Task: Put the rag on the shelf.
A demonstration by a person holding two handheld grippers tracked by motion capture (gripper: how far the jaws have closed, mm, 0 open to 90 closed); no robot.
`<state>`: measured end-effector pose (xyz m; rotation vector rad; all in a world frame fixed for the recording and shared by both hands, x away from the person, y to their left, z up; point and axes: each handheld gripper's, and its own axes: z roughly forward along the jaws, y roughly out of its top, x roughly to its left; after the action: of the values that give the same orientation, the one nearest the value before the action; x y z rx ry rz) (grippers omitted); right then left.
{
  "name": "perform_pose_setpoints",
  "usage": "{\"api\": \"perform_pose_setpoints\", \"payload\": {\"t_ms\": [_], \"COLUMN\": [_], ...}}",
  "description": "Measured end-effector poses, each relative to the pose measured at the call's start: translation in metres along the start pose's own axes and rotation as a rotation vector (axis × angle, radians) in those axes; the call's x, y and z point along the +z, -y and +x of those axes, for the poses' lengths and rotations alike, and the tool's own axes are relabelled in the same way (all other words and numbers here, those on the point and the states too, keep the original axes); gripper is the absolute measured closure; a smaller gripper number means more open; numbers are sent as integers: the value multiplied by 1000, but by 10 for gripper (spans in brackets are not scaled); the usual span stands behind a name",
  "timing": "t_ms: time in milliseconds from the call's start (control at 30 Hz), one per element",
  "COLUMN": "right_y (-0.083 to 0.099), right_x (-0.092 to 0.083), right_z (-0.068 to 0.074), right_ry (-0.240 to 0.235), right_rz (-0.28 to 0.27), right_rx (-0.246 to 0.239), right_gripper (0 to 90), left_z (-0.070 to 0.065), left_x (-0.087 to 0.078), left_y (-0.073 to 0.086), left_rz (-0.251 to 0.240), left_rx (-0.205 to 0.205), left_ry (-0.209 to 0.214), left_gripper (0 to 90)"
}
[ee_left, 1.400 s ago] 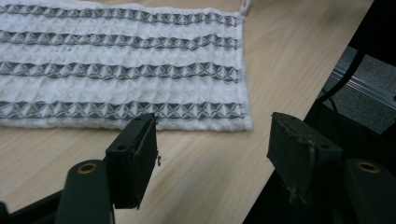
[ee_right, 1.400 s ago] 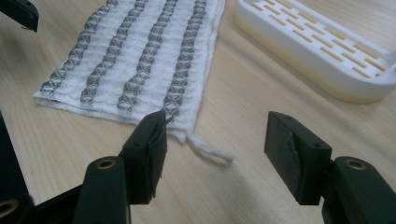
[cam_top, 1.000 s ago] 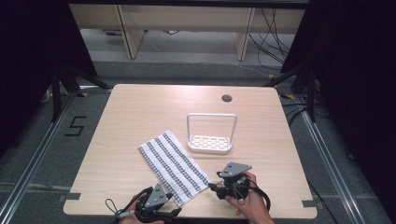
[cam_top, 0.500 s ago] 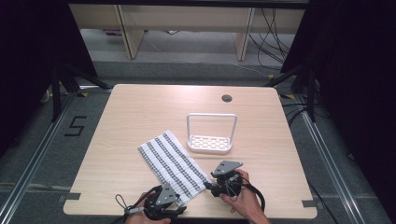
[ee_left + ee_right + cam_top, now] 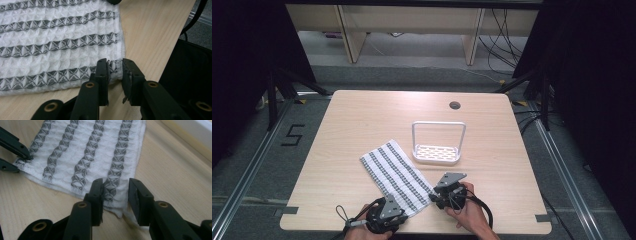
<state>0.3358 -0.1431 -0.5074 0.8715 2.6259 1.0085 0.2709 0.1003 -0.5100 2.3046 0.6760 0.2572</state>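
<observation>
A white towel with grey stripes [image 5: 394, 172] lies flat and slanted on the wooden table [image 5: 362, 120]. My left gripper [image 5: 398, 207] is at its near corner. In the left gripper view the jaws [image 5: 115, 66] have just been closing, and the towel's corner [image 5: 115, 70] is pinched between the pads. My right gripper [image 5: 435, 197] is at the towel's right near corner. Its jaws [image 5: 115, 186] have also been closing but still stand a little apart, with the towel [image 5: 87, 157] corner between them. The left gripper's fingertips [image 5: 15, 152] show at the far corner there.
A white wire-handled rack [image 5: 438, 150] stands just behind the towel, toward the table's middle right. A dark cable hole [image 5: 454, 105] sits near the far edge. The table's front edge runs right under both hands. Black frame legs and floor cables surround the table.
The left gripper has moved in toward the towel's near corner and its jaws have narrowed onto it. The right gripper stays at its corner with narrower jaws. The towel has not shifted.
</observation>
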Motion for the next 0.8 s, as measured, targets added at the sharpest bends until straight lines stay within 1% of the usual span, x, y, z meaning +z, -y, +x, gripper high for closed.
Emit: {"api": "perform_pose_setpoints", "payload": {"t_ms": [33, 67, 100, 133, 167, 233, 300, 333, 367, 400, 433, 467, 500, 533, 567, 600, 633, 667, 700, 733, 767, 800], "right_y": [0, 0, 0, 0, 1, 1, 1, 1, 1, 1, 0, 0, 0, -1, -2, -4, -5, -5, -8, -9, -10, -10], "right_x": [-1, -2, -2, 0, 0, 0, 0, -2, -2, -3, -3, -4, -4, -5, -9, -13, -14, -14, -18, -19, -21, -21], "right_z": [0, 1, 1, 2, 4, 5, 5, 3, 3, 4, 4, 4, 4, 4, 5, 4, 4, 4, 4, 3, 3, 3], "right_ry": [-5, -6, -10, -9, -16, -25, -27, -27, -27, -32, -30, -32, -32, -36, -46, -42, -45, -45, -47, -51, -51, -51], "right_rz": [13, 15, 13, -6, 2, -5, -7, -1, -1, -8, -14, -23, -23, -39, -36, -57, -64, -64, -72, -78, -86, -86], "right_rx": [5, 12, 12, 4, 43, 53, 55, 38, 38, 39, 40, 49, 49, 54, 63, 55, 56, 56, 59, 57, 53, 53], "right_gripper": [692, 722, 746, 784, 803, 839, 845, 855, 855, 858, 859, 860, 860, 861, 862, 863, 864, 864, 865, 865, 865, 865], "left_z": [2, 4, 4, 4, 4, 3, 2, 2, 2, 3, 3, 3, 5, 4, 5, 5, 5, 5, 6, 6, 6, 6], "left_x": [-1, -1, -1, -1, -1, -1, -1, -2, -2, -4, -6, -6, -8, -9, -11, -13, -14, -14, -17, -20, -22, -22], "left_y": [-1, -1, -1, -1, -1, -1, -1, -2, -2, -2, -3, -3, -4, -5, -6, -7, -7, -7, -9, -10, -11, -11], "left_rz": [4, 14, 14, 16, 15, 10, 7, 1, 1, -6, -16, -16, -5, -8, -15, -18, -24, -24, -31, -38, -51, -51], "left_rx": [25, 40, 40, 50, 53, 51, 48, 54, 54, 46, 48, 48, 59, 36, 60, 53, 47, 47, 48, 35, 30, 30], "left_ry": [-6, -20, -20, -20, -22, -22, -23, -14, -14, -17, -10, -10, -12, -9, -17, -5, -19, -19, -12, -11, -9, -9], "left_gripper": [783, 808, 825, 838, 845, 854, 857, 858, 858, 859, 860, 861, 861, 862, 862, 863, 863, 863, 863, 863, 863, 864]}}
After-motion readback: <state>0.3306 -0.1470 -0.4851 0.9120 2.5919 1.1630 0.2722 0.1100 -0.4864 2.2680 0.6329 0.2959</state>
